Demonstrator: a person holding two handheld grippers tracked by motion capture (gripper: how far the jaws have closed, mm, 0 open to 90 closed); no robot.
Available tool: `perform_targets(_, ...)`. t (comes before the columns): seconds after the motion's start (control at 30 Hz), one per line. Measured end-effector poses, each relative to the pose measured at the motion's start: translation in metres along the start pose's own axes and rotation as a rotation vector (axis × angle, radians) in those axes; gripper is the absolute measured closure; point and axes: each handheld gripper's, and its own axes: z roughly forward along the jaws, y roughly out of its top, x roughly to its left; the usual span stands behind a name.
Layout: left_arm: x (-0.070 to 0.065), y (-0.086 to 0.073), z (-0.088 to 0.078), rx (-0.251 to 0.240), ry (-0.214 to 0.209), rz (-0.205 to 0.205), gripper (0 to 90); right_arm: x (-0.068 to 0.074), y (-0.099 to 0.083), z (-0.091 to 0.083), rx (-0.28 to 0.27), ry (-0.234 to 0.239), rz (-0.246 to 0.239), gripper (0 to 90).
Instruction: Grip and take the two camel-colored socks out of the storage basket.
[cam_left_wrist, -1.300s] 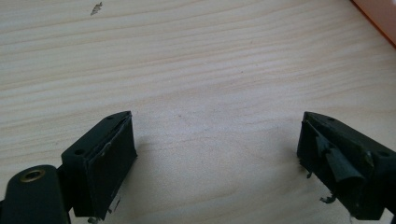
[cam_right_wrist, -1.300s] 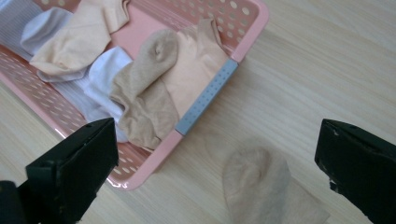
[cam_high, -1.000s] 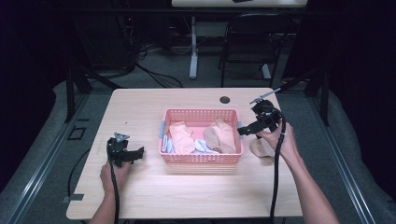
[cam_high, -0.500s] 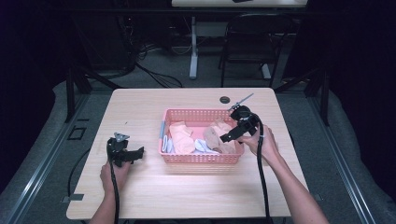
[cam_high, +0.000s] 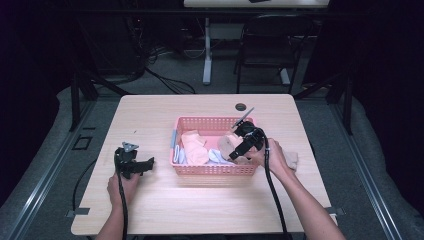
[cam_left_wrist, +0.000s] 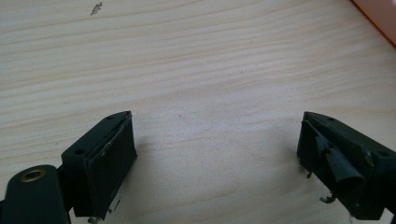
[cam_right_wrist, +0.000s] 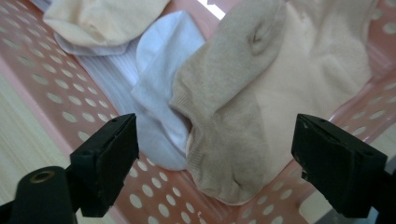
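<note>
Socks fill the pink basket (cam_high: 215, 167) at the tabletop's middle; the right gripper (cam_right_wrist: 215, 154), jaws spread but just closing, hangs over a tan sock (cam_right_wrist: 229, 116) at the basket's right end. Left gripper (cam_left_wrist: 217, 154) gapes empty near the tabletop's left edge.

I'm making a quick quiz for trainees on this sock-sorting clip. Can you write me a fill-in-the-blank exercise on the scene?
1. The socks lie in a ____ perforated basket.
2. The right tongs hover, jaws apart, over a ____ sock.
3. The left tongs are open over the bare wooden ____.
4. Beside the beige sock lies a ____ sock.

Missing words: pink; beige; table; white
</note>
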Motion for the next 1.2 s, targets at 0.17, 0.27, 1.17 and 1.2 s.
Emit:
perform_targets(0.17,0.0,0.0,0.0,0.0,0.0,0.0,11.0,0.002,0.003,0.012,0.069,0.022,-0.011,31.6)
perform_targets(0.27,0.0,0.0,0.0,0.0,0.0,0.0,11.0,0.003,0.005,0.018,0.102,0.007,-0.01,37.7)
perform_targets(1.17,0.0,0.0,0.0,0.0,0.0,0.0,11.0,0.002,0.009,0.03,0.186,-0.052,0.013,85.1)
perform_targets(1.2,0.0,0.0,0.0,0.0,0.0,0.0,11.0,0.002,0.008,0.028,0.17,-0.049,0.016,85.0)
